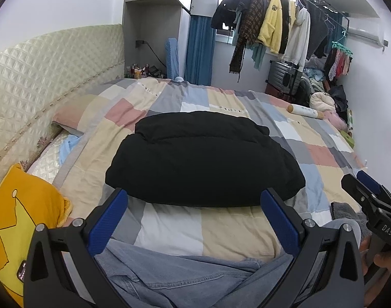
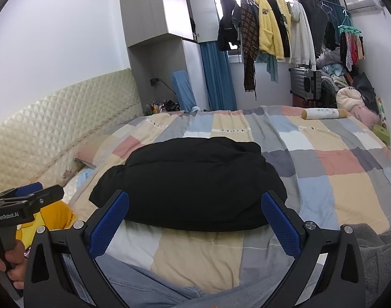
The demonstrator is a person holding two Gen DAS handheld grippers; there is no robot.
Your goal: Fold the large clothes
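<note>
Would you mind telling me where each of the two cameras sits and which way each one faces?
Left wrist: on the left gripper, low over the bed's near edge, facing the black folded garment; own open fingers show, and the right gripper at right.
Right wrist: on the right gripper, same heading; own open fingers show, and the left gripper in a hand at left.
Shared: the garment, the patchwork quilt, the hanging clothes.

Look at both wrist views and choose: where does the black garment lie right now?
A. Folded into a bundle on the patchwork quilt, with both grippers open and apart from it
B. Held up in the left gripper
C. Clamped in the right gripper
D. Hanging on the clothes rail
A: the black garment rests as a compact bundle on the patchwork quilt, while the left gripper and right gripper are both spread open, holding nothing.
</note>
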